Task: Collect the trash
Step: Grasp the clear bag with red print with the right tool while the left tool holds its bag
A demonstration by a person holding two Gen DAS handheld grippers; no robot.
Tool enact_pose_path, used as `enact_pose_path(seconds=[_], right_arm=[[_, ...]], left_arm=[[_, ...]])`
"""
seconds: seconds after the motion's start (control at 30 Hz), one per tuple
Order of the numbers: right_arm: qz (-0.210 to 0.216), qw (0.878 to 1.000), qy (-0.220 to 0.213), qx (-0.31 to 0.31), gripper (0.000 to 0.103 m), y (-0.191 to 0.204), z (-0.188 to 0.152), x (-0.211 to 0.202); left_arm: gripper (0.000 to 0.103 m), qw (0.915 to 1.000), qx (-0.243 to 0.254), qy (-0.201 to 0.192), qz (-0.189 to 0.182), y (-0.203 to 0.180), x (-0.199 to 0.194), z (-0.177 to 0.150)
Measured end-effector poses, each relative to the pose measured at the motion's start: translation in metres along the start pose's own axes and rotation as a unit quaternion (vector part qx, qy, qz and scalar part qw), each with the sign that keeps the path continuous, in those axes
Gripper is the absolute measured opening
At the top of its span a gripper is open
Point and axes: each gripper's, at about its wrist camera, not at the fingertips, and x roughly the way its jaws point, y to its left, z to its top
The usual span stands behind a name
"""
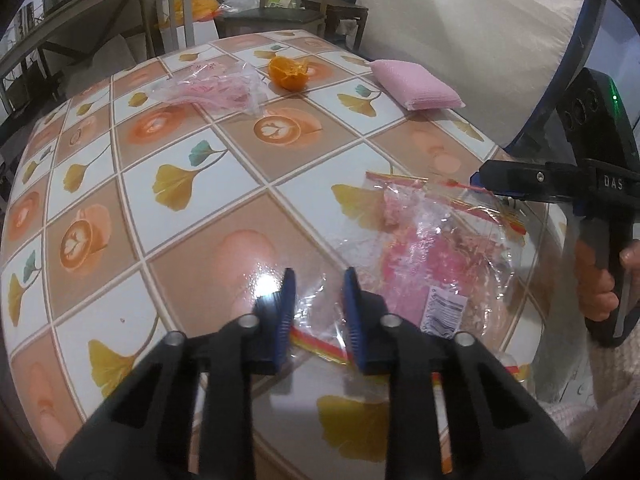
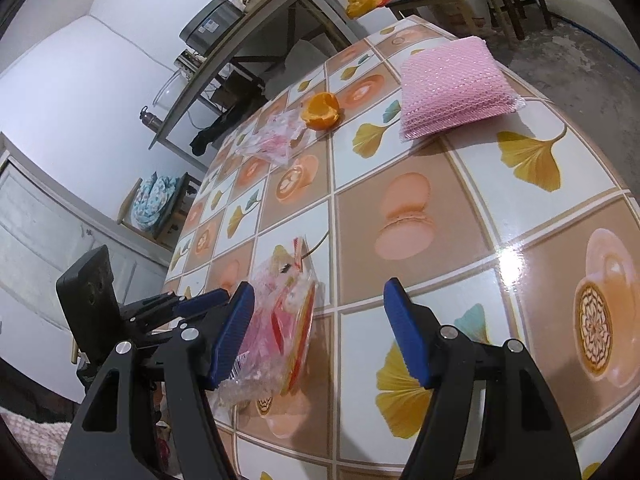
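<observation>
Table point(image 1: 168, 216), patterned cloth, fills both views. Nothing looks collected yet; no bin or bag for rubbish in sight.

Pink sponge pack point(image 2: 452, 92) lies at the far edge, untouched.

Clear food bag point(image 1: 424, 256) with red strip lies at the near edge, between the two tools. Left gripper point(image 1: 320, 312) has its jaws drawn in around the bag's corner; whether the pads truly pinch the film, cannot tell. Right gripper point(image 2: 320, 332) stands apart, holding nothing, its left finger just beside the bag.

Crumpled pink-printed wrapper point(image 1: 216, 88) sits mid-far, not yet touched.

Orange peel point(image 1: 288, 72) just beside the wrapper, also waiting.

Judgement: first pickup only beginning; three pieces remain.
</observation>
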Motion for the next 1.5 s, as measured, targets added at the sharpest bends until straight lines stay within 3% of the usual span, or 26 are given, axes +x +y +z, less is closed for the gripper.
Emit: enact_pose_path(seconds=[0.27,0.47,0.53,0.67,0.83,0.9,0.97,1.17,1.33,1.5], right_arm=[[-0.019,0.999,0.002,-0.038,0.066,0.018,0.014,-0.006],[-0.021,0.989,0.025,-0.143,0.066,0.075,0.059,0.005],[-0.032,0.983,0.031,-0.177,0.073,0.093,0.073,0.017],[-0.058,0.964,0.053,-0.253,0.079,0.127,0.105,0.062],[-0.132,0.913,0.093,-0.376,0.083,0.158,0.141,0.15],[-0.153,0.903,0.118,-0.383,0.083,0.156,0.156,0.182],[-0.164,0.903,0.144,-0.371,0.083,0.15,0.17,0.209],[-0.157,0.907,0.193,-0.339,0.083,0.136,0.188,0.252],[-0.163,0.899,0.201,-0.354,0.049,0.141,0.182,0.256],[-0.164,0.901,0.196,-0.351,0.028,0.146,0.178,0.251]], left_arm=[[0.006,0.9995,-0.013,-0.029,-0.009,0.002,-0.011,-0.008],[0.005,0.9953,-0.068,-0.069,0.005,0.029,-0.032,-0.02],[0.005,0.9924,-0.094,-0.078,0.016,0.043,-0.038,-0.028],[0.005,0.9859,-0.137,-0.09,0.032,0.069,-0.051,-0.042],[0.005,0.98,-0.169,-0.093,0.049,0.085,-0.059,-0.055],[0.005,0.9786,-0.179,-0.091,0.047,0.089,-0.061,-0.059],[0.006,0.9772,-0.187,-0.091,0.045,0.091,-0.063,-0.062],[0.04,0.9728,-0.204,-0.107,0.021,0.095,-0.074,-0.068],[0.053,0.9721,-0.201,-0.121,0.005,0.092,-0.082,-0.065],[0.059,0.9741,-0.188,-0.125,0.0,0.082,-0.083,-0.057]])
